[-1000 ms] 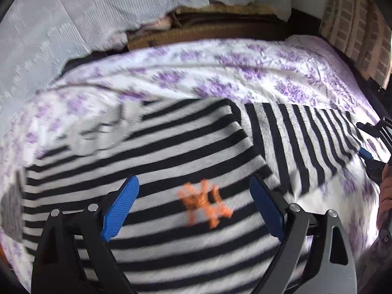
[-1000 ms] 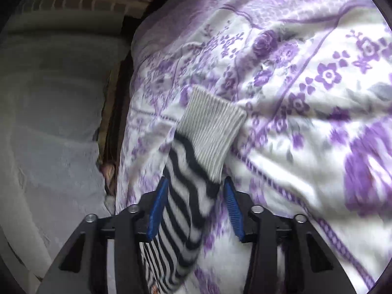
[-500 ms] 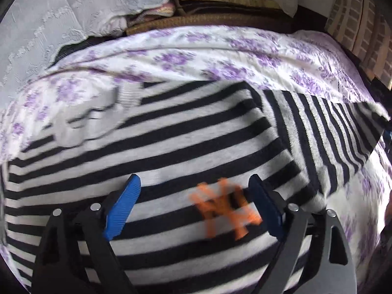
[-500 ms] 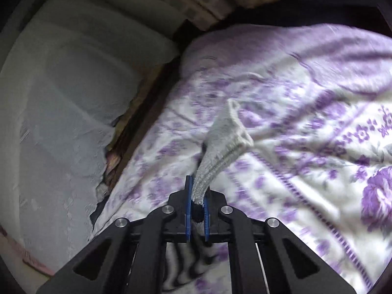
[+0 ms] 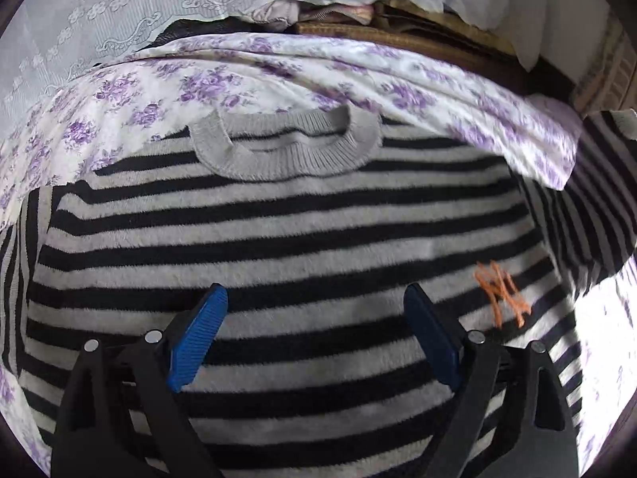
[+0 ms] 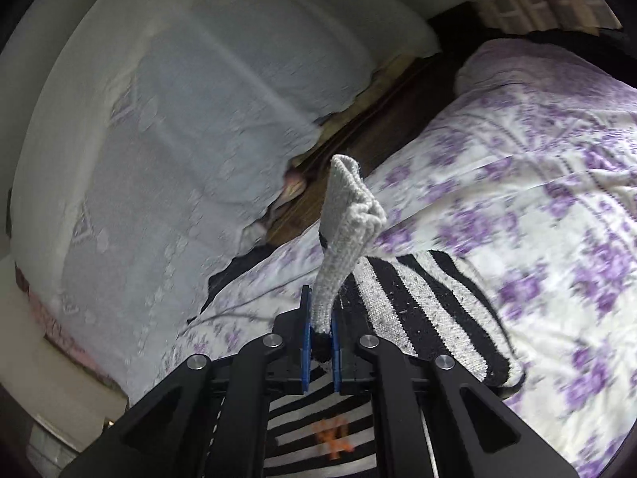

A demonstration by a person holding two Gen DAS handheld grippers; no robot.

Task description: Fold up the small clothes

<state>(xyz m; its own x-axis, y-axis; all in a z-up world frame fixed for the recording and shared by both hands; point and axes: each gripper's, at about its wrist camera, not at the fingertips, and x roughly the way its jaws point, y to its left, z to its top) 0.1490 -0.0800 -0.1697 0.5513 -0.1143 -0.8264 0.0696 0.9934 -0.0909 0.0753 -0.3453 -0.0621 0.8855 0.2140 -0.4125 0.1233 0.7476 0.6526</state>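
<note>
A second ago the right gripper (image 6: 318, 328) had its blue pads spread either side of the sleeve cuff (image 6: 350, 207), which lay flat on the bedspread (image 6: 537, 183); now the pads are clamped tight on the cuff and the grey ribbed end sticks up clear of the bed, with the striped sleeve (image 6: 422, 310) trailing beneath it across the floral cover. The right wrist view has also swung round, so the white lace cloth (image 6: 179, 139) fills its left half.

In the left wrist view the striped sweater (image 5: 278, 239) has slid across: the orange logo (image 5: 501, 294), which sat between the fingers a second ago, now lies outside the right finger (image 5: 432, 338), and the grey ribbed neckline (image 5: 286, 151) has come sharply into sight near the far edge of the bed. The left gripper (image 5: 314, 334) stands wide open above the sweater's chest, nothing between its pads.

A fold of bedspread (image 5: 517, 127) lies over the sweater's shoulder on the view's right side, hiding where the sleeve joins. Beyond the far edge of the bed are stacked folded fabrics (image 5: 398, 20) under the lace cloth (image 5: 119, 20).
</note>
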